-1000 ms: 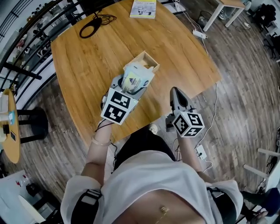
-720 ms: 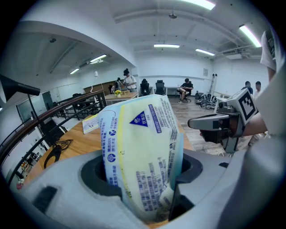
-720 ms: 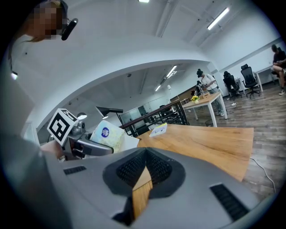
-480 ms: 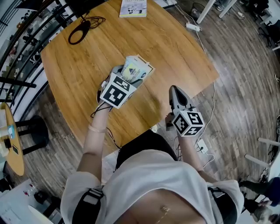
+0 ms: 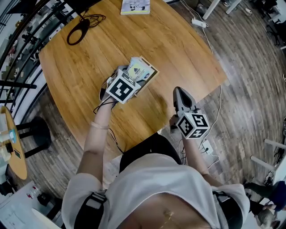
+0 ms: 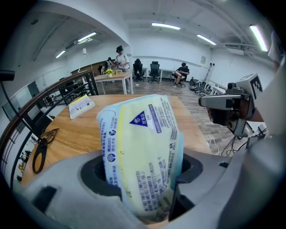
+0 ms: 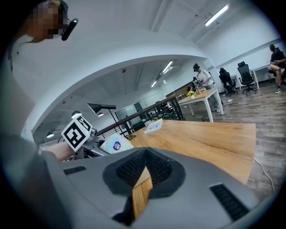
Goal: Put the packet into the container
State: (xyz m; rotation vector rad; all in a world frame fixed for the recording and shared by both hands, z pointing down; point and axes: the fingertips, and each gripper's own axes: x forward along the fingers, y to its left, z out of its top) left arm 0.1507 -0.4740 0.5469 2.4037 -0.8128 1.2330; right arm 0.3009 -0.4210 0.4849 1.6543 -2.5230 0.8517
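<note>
On the desk [image 5: 85, 53], well clear of the wooden container [image 5: 152, 74], the right gripper [image 5: 178, 93] has its jaws pressed together on nothing, while at the container's mouth the left gripper [image 6: 147, 179] pinches in its jaws the packet [image 6: 140, 143], likely light, soft and slick, best held across its lower body.

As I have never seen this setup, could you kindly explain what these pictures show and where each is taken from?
No robot here: a person holds a two-fingered gripper in each hand. One picture looks down from the person's head; the other two cameras ride on the grippers, looking along their fingers. The left gripper is shut on a pale yellow-and-blue printed plastic packet, over a small open wooden box on the wooden table. The right gripper is shut and empty, at the table's near edge. A coiled black cable and a thin printed booklet lie at the far side.
</note>
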